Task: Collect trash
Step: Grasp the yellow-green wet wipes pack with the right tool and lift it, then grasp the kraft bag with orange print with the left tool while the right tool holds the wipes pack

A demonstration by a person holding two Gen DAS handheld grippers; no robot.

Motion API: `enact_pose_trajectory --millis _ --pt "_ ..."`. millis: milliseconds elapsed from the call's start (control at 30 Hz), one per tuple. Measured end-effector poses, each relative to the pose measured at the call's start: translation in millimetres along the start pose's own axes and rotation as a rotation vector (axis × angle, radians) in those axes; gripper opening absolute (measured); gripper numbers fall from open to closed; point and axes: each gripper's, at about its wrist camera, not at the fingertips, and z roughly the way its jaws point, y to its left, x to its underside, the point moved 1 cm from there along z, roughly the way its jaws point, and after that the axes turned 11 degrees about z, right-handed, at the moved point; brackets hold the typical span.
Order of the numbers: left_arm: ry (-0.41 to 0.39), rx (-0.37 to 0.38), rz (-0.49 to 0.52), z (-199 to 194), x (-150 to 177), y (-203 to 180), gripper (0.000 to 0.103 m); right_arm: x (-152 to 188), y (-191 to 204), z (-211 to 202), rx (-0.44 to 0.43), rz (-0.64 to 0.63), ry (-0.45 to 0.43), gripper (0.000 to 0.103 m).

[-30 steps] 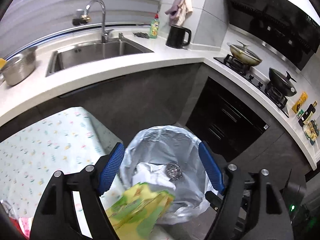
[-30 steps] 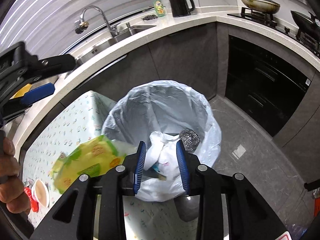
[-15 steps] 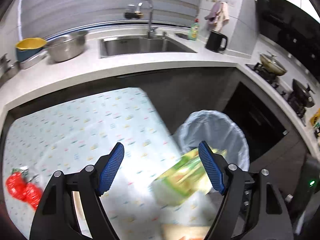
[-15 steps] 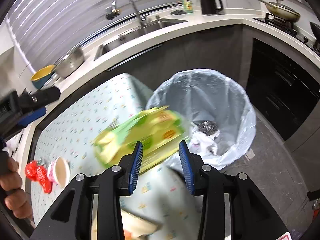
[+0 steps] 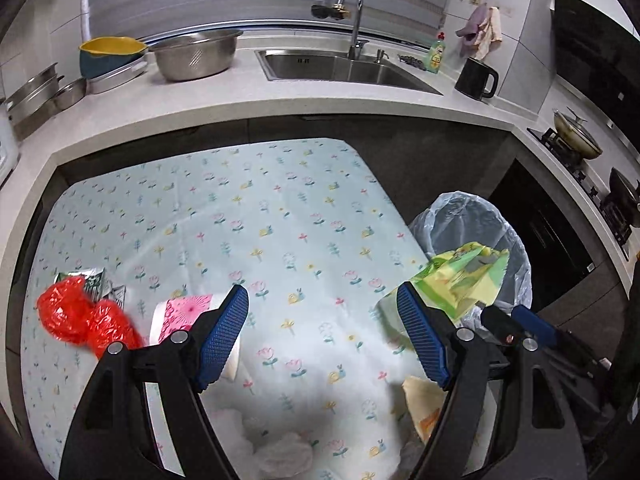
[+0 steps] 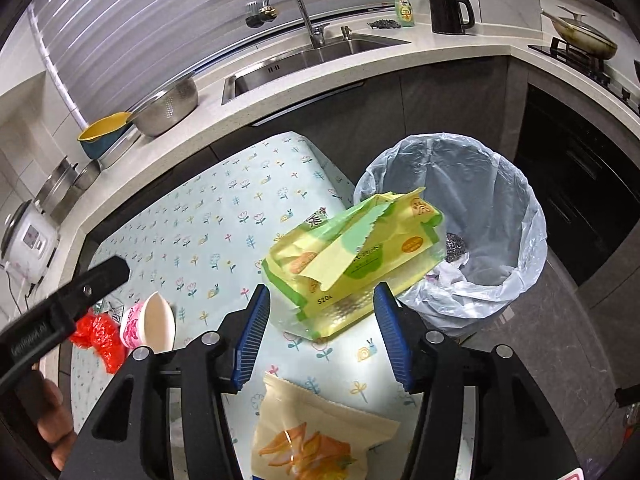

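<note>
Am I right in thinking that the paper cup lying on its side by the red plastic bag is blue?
Not quite: the paper cup lying on its side by the red plastic bag is pink and white, not blue, as the right wrist view shows.

Kitchen stuff all along the white stone countertop [image 5: 224, 96]: a stainless steel sink [image 5: 344, 68] with a curved chrome faucet [image 5: 352, 12], and left of it a perforated steel colander bowl [image 5: 194, 54] next to a yellow-and-teal plastic bowl [image 5: 110, 54]. Right of the sink there's a green dish soap bottle [image 5: 437, 53] and a black electric kettle [image 5: 476, 79], with purple and pink cloths [image 5: 482, 28] hanging on the wall above. A lidded pan [image 6: 582, 34] sits on the gas stove [image 6: 588, 62], and a white rice cooker [image 6: 28, 242] sits at the far left of the counter.
</note>
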Motion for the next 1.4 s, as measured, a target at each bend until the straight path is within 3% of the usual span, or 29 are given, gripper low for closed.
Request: enact_pose_trajectory --millis 400,433,467,500,667,767,900,1400 --pt "0.036 0.011 -0.034 5 22 11 0.073 -20 -5 34 0.05 0.051 0.02 0.053" --pt "0.039 0.015 -0.034 6 23 10 0.073 -21 -4 39 0.051 0.046 0.028 0.047" --pt "0.043 0.018 -0.033 7 23 9 0.073 -22 -3 44 0.047 0.035 0.046 0.017" --pt "0.047 0.022 -0.032 7 24 7 0.073 -22 0 48 0.05 0.021 0.067 0.0" --pt "0.063 0.05 -0.017 6 29 -3 0.074 -38 10 12 0.047 -0.025 -0.051 0.001" --pt "0.076 0.086 -0.019 5 33 -13 0.083 -52 10 -12 0.027 -0.028 -0.099 0.001" --pt "0.084 0.131 0.021 0 39 -39 0.083 -64 8 -40 0.02 -0.043 -0.148 0.001" --pt "0.189 0.19 0.113 14 77 -109 0.083 -49 -14 -91 -0.016 -0.042 -0.181 0.001"
